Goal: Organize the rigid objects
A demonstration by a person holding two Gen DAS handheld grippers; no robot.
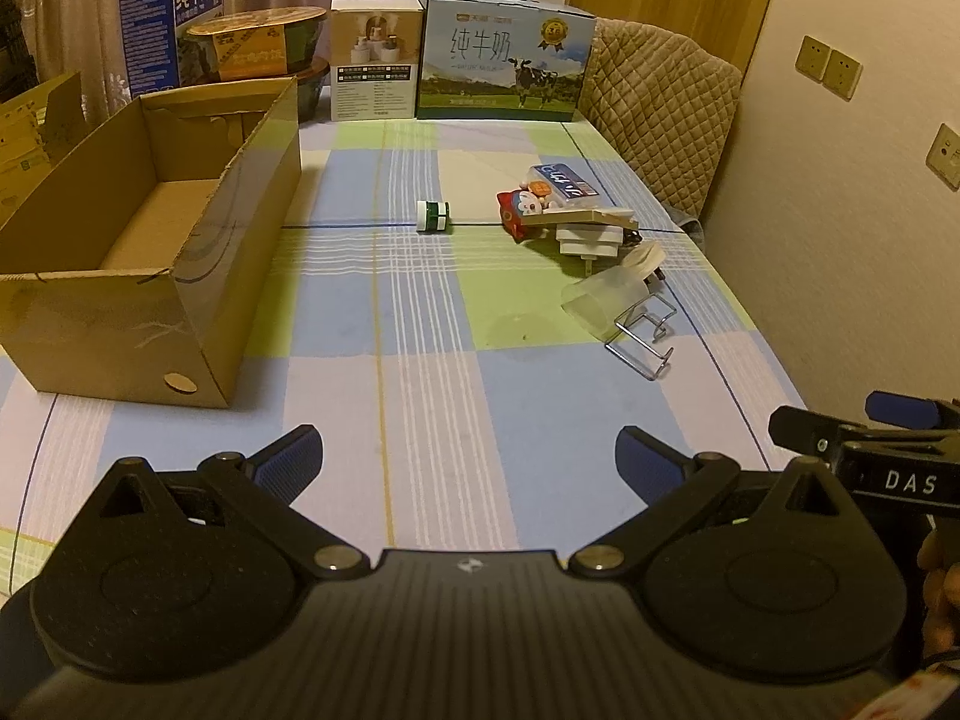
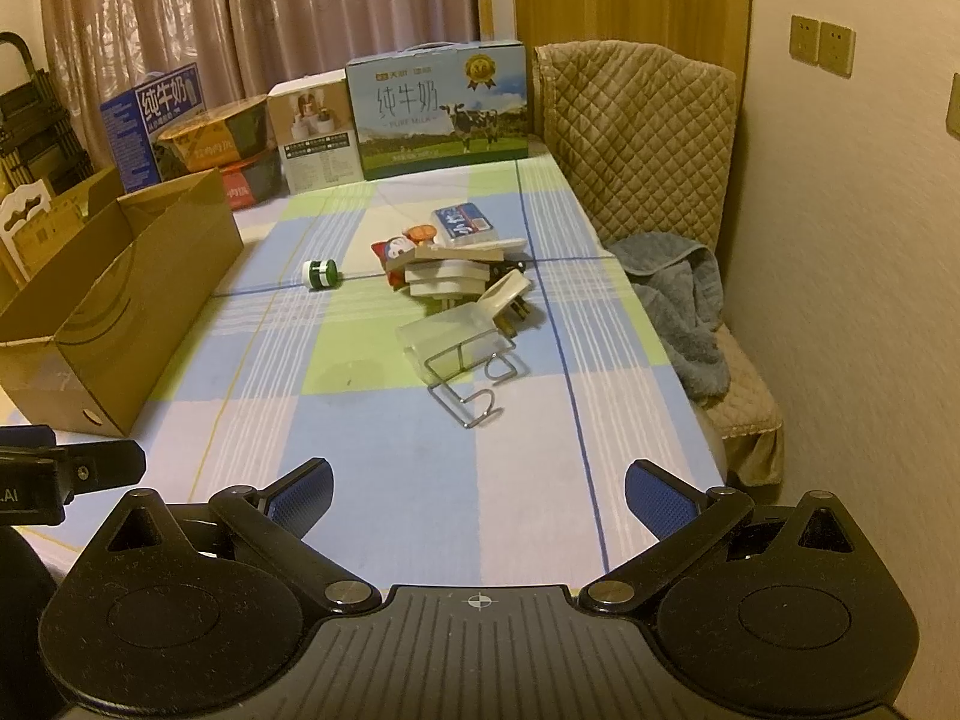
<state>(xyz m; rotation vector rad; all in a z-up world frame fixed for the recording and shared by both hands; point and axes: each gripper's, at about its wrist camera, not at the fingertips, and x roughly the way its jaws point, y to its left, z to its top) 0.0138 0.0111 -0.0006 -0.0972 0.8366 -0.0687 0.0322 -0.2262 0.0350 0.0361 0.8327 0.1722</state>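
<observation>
Both grippers hung low over the near end of the checked tablecloth (image 1: 420,420), holding nothing. On the left gripper (image 1: 468,462) the blue-padded fingers stood wide apart; the right gripper (image 2: 478,495) was spread just as wide. Ahead and to the left of the left gripper sat an open cardboard box (image 1: 138,276), its inside bare. Straight ahead, farther off, a small green-and-white roll (image 1: 433,216) lay alone on its side. Ahead of the right gripper lay a wire rack (image 2: 474,381) touching a clear plastic container (image 2: 444,333), and just beyond them a heap of small white and coloured items (image 2: 450,264). Milk cartons (image 2: 441,111) stood at the far edge.
</observation>
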